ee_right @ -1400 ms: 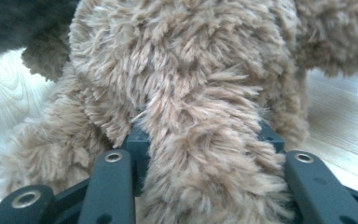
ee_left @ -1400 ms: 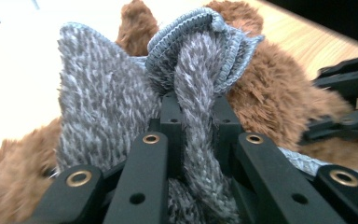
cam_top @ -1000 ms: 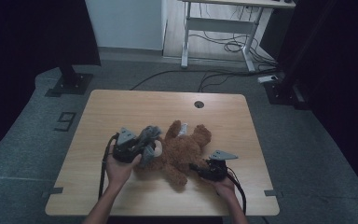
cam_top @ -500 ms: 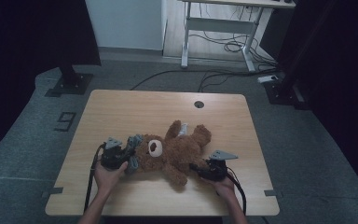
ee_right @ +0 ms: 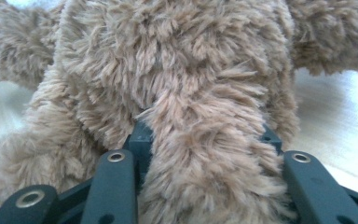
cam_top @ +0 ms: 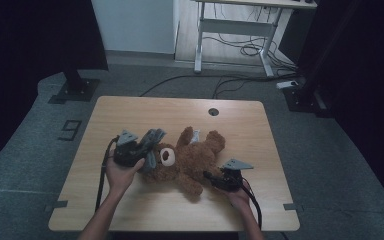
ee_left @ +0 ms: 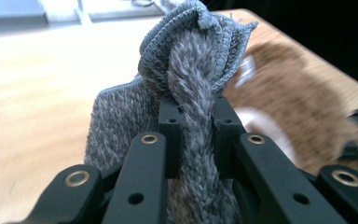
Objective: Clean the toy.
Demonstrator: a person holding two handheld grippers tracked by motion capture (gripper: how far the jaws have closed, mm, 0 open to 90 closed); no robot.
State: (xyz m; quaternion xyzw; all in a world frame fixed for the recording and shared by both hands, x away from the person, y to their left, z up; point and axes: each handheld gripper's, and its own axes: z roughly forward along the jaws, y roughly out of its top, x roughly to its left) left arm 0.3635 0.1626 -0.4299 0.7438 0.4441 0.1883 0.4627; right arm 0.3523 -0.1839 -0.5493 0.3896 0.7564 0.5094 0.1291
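A brown teddy bear (cam_top: 192, 161) lies on its back on the wooden table (cam_top: 130, 112), its white muzzle facing left. My left gripper (cam_top: 147, 144) is just left of the head and is shut on a bunched grey knitted cloth (cam_top: 153, 136). In the left gripper view the cloth (ee_left: 193, 60) stands squeezed between the jaws of my left gripper (ee_left: 193, 116), with the bear (ee_left: 298, 107) blurred behind. My right gripper (cam_top: 212, 178) grips a lower limb of the bear. Its jaws have just been closing on the furry limb (ee_right: 205, 154), which fills my right gripper (ee_right: 205, 135).
A round cable hole (cam_top: 213, 111) sits near the table's far edge. Behind the table stand a white desk frame (cam_top: 232, 27) with cables on the floor, and a black stand base (cam_top: 74, 89) at the far left. Bare tabletop lies on both sides of the bear.
The left gripper drew the grey cloth leftward off the bear's head, uncovering the face, then came back up and slightly right. The right gripper stayed on the limb.
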